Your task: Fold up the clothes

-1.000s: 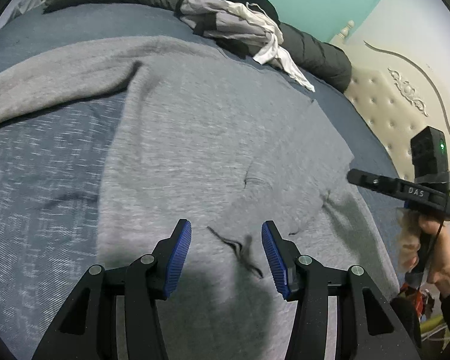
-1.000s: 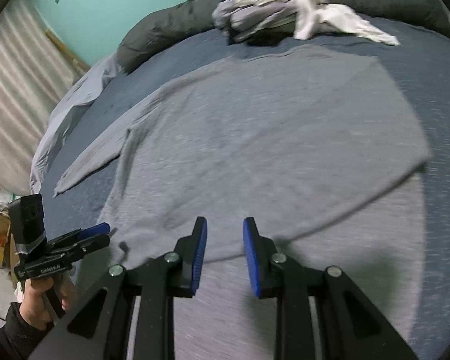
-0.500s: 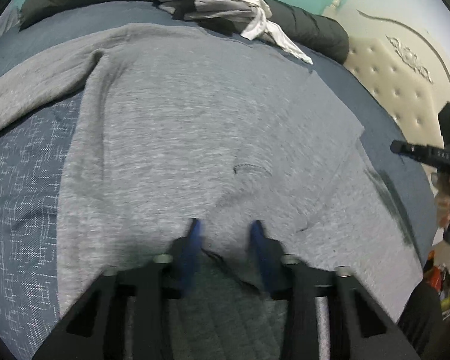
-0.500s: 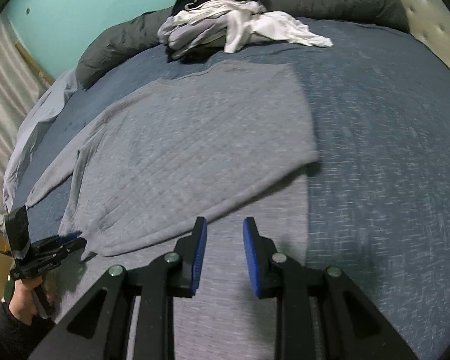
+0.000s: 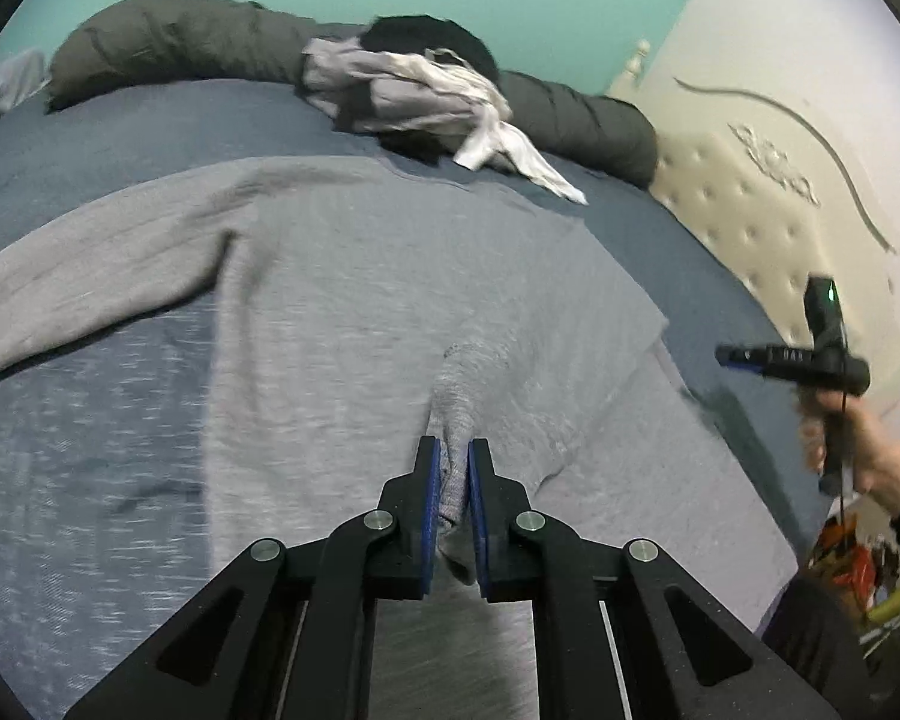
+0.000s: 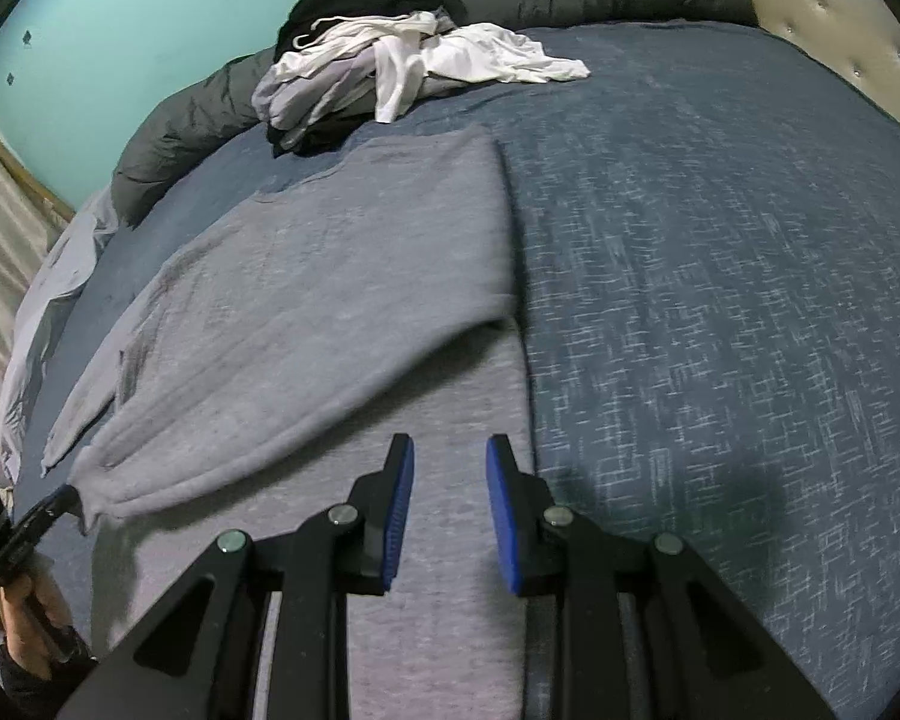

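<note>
Left claw clamped on a raised pinch of the grey sweater, near its closest edge. Right claw apart, hovering over the sweater's near right part, gripping nothing. Sweater spread flat across the blue bedspread, one sleeve trailing off left. Farther back, a heap of clothes against a dark rolled duvet.
</note>
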